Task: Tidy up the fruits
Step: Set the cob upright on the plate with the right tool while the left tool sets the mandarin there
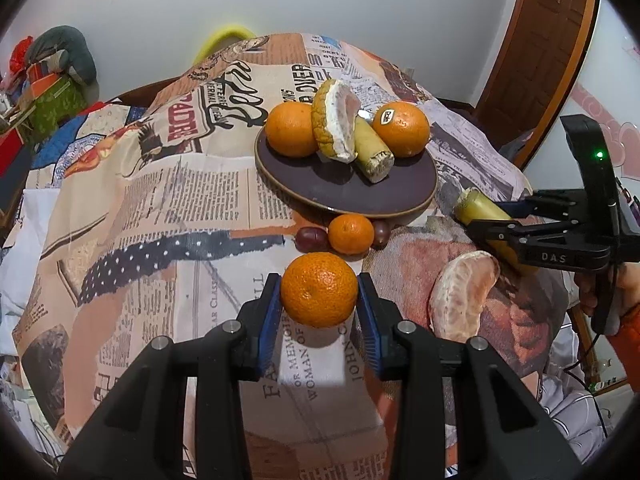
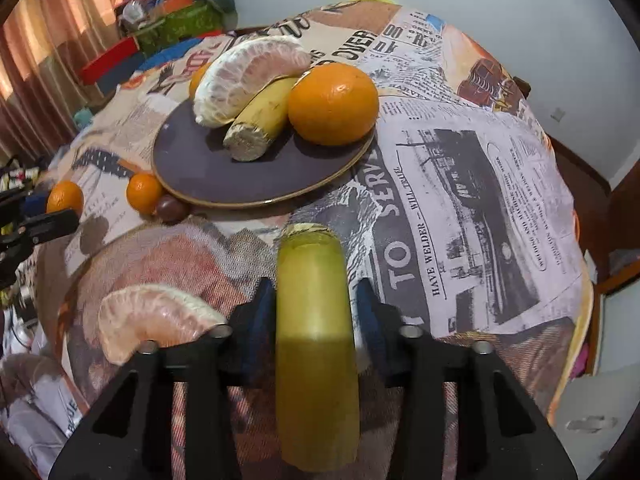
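Note:
My left gripper [image 1: 319,292] is shut on a mandarin [image 1: 319,289], held above the cloth in front of the dark plate [image 1: 344,188]. My right gripper [image 2: 314,300] is shut on a yellow-green banana piece [image 2: 314,320], right of the plate; it also shows in the left wrist view [image 1: 486,216]. The plate holds two oranges [image 1: 291,129] [image 1: 401,128], a pomelo wedge [image 1: 334,120] and another banana piece [image 1: 372,150]. A small mandarin [image 1: 351,234] and two grapes [image 1: 310,237] lie at the plate's near rim. A peeled pomelo segment [image 1: 464,296] lies on the cloth.
The table is covered with a newspaper-print cloth [image 1: 180,184]. Clutter with a green box [image 1: 56,100] sits far left. A wooden door [image 1: 536,40] stands at the right. The table edge falls away at right in the right wrist view [image 2: 576,280].

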Available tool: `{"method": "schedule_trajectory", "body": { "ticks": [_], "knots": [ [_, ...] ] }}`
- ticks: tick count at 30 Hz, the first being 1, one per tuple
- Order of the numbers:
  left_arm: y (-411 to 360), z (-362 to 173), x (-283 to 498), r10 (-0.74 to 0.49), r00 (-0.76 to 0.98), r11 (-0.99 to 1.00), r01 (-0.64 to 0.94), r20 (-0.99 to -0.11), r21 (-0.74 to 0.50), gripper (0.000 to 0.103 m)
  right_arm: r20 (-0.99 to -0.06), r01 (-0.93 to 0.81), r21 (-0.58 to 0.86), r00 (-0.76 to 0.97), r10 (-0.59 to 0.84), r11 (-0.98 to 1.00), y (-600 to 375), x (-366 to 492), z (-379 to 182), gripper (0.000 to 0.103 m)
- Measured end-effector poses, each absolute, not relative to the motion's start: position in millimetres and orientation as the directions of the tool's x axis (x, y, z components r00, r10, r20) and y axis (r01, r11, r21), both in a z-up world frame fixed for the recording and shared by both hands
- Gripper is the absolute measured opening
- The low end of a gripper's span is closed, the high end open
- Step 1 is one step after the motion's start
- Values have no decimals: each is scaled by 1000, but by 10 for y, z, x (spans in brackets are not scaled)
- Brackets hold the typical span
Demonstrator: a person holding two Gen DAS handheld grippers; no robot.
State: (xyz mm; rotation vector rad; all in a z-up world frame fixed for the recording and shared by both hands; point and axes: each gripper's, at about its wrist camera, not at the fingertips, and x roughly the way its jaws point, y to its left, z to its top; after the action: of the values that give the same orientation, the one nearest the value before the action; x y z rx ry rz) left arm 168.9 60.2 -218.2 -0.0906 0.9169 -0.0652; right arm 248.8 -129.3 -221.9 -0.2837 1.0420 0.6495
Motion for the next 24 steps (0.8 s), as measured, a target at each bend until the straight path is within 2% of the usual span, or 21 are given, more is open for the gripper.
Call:
{"method": "schedule_trajectory", "body": {
  "ticks": [17, 24],
  "knots": [
    [586, -1974, 1955, -84, 656, 996, 31, -750, -84, 37, -710, -581, 143, 504, 492, 801, -1388, 2468, -1520, 31],
    [588, -1923, 2125, -87, 672, 996, 36, -735, -85, 37, -679, -588, 152, 522, 516, 794, -1298, 2593, -1394, 31]
  ]
}}
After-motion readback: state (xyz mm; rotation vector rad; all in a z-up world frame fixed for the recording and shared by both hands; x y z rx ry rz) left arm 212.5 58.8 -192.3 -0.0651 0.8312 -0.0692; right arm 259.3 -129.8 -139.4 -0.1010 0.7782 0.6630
